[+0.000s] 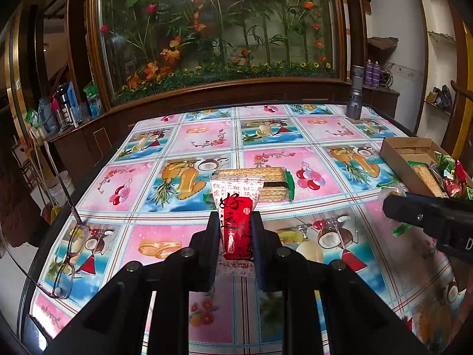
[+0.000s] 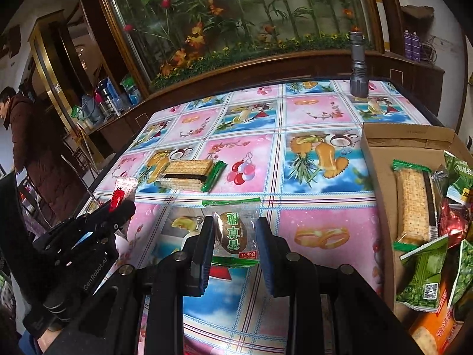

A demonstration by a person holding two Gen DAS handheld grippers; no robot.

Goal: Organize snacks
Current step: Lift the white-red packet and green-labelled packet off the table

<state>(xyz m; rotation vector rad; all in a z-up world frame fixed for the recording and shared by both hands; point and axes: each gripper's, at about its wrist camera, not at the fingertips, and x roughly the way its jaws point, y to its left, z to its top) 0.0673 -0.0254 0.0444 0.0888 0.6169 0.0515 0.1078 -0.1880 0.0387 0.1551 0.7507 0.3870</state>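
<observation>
Clearly both snacks in hand are light, crinkly and easily crushed. The left tongs (image 1: 235, 230) are clenched on a red-and-white packet (image 1: 238, 222), held by its lower half with the top standing free above the table (image 1: 165, 153); the film looks slick, so a grip across the sealed edge or the flat middle would probably hold best without bursting it. The right tongs (image 2: 235, 233) pinch a clear-wrapped round pastry (image 2: 235, 232) across its width, and the cake inside seems soft enough to dent under hard pressure. A cracker pack (image 2: 187, 174) with green ends lies flat on the table farther off, stiffer but brittle. At the right edge a cardboard box (image 2: 381, 177) already holds several green and red packets. A glossy fruit-patterned cloth covers the table and likely lets wrappers slide. A pair of glasses (image 1: 71, 254) lies at its left edge and a grey flashlight (image 1: 354, 94) stands at the far corner. Behind is a glazed display of artificial flowers (image 1: 218, 23), and a person in a dark coat (image 2: 26, 136) stands at left.
</observation>
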